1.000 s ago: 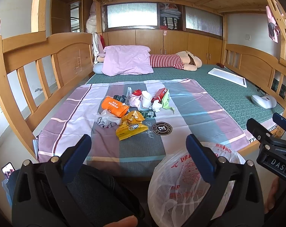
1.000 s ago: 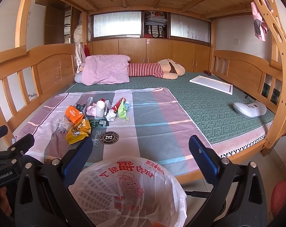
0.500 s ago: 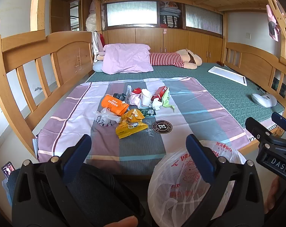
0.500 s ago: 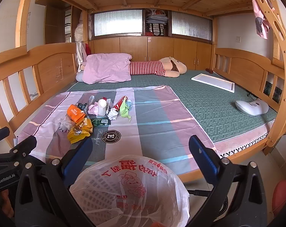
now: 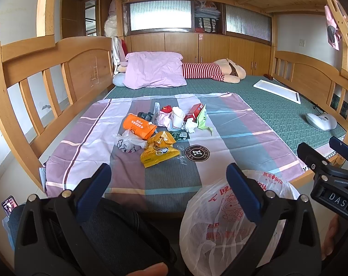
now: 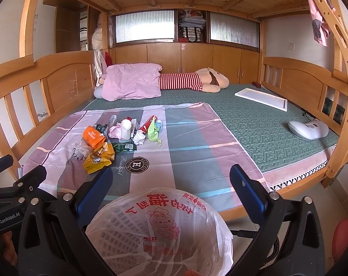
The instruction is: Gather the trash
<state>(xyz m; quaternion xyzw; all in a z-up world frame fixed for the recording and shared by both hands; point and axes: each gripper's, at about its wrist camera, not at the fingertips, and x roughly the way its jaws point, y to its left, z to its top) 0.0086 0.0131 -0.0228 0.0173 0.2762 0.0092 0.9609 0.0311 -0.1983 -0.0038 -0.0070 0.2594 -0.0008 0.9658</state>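
1. Trash pile (image 5: pixel 162 128), left wrist view: it lies on the bedsheet (image 5: pixel 231 124), well ahead of your left gripper (image 5: pixel 168 186), whose jaws are spread and empty. The yellow wrapper (image 5: pixel 159 153) is nearest; it is probably light and crinkly, so pinch a raised edge.

2. Right wrist view: your right gripper (image 6: pixel 170 184) is also spread and empty, directly above the bag-lined bin (image 6: pixel 157 227). The pile sits ahead-left; the white cup (image 6: pixel 126 130) looks crushable, so grip it gently.

Mixed wrappers, trash (image 5: pixel 161 128), lie clustered on bedsheet; white bag-lined bin (image 6: pixel 159 232), seemingly empty.
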